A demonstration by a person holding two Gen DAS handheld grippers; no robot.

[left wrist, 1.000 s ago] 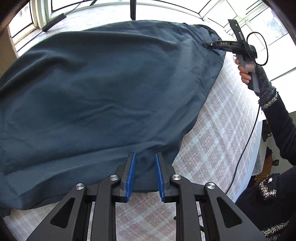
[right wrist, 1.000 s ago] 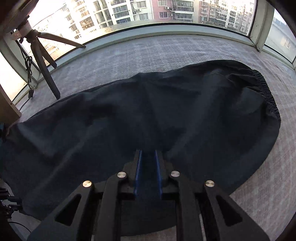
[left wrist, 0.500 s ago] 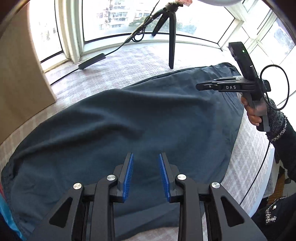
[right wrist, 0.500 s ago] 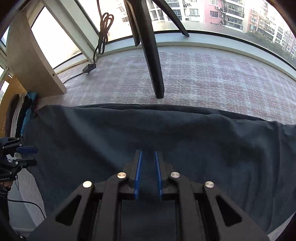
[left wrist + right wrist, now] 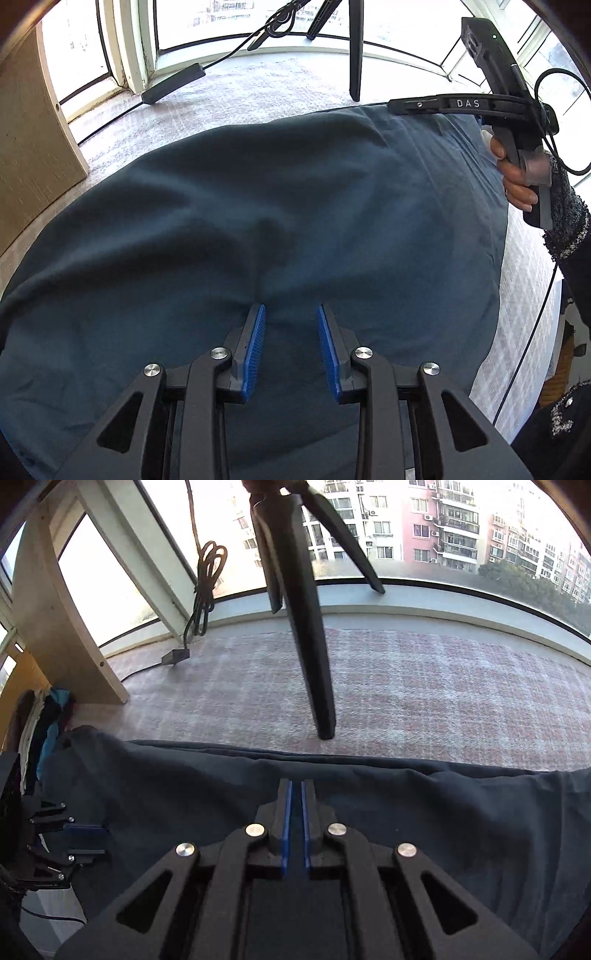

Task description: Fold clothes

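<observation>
A dark blue garment [image 5: 295,203] lies spread over the checked cloth and fills most of the left wrist view. My left gripper [image 5: 290,308] sits low over its middle, open, with fabric showing between the blue pads [image 5: 255,350] and creases gathering at the left fingertip. My right gripper [image 5: 296,782] is shut on the garment [image 5: 443,830] just short of its far edge. From the left wrist view the right gripper [image 5: 393,106] reaches the garment's far right corner, held by a hand [image 5: 517,184]. The left gripper [image 5: 86,839] shows at the left edge of the right wrist view.
A black tripod leg [image 5: 314,664] stands on the checked tablecloth [image 5: 406,686] just beyond the garment's far edge. A power adapter [image 5: 175,656] with its cable lies near the window. A wooden board [image 5: 33,147] leans at the left, with piled clothes [image 5: 44,731] beside it.
Both grippers have swept forward across the garment toward the window, with the cloth's near edge carried over. The left jaws stand a little wider apart; the right jaws have narrowed.
</observation>
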